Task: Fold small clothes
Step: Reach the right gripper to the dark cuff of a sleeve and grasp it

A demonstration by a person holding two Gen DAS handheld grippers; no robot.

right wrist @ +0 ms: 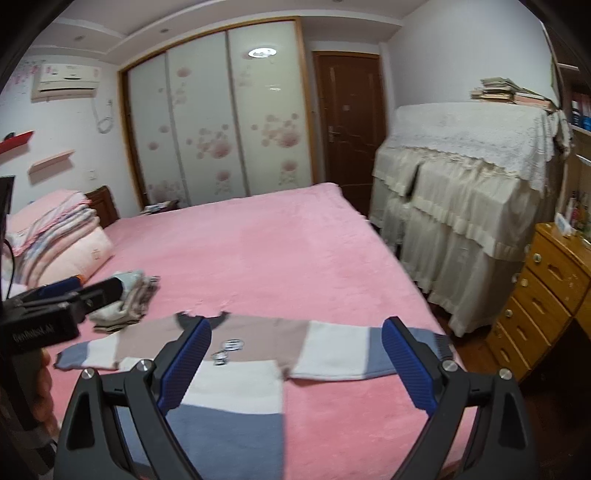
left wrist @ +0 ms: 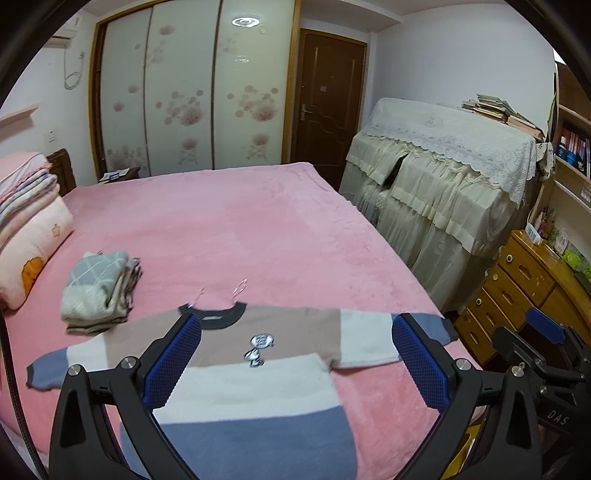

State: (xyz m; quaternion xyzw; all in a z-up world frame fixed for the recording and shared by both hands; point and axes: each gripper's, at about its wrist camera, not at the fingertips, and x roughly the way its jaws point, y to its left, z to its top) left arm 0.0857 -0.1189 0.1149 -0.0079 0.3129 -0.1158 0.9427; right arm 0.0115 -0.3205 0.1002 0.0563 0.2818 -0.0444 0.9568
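Sweater (left wrist: 258, 373) lies flat at the bed's (left wrist: 240, 229) near edge; both tongs (left wrist: 295, 365) (right wrist: 295, 365) spread, empty; a one-layer pinch could drag it off.

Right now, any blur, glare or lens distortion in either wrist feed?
Left wrist: sweater soft at its near hem, ceiling-light glare on the wardrobe door, fisheye bending the bed edges, black corner vignette. Right wrist: sweater print smeared, same glare, same bending.
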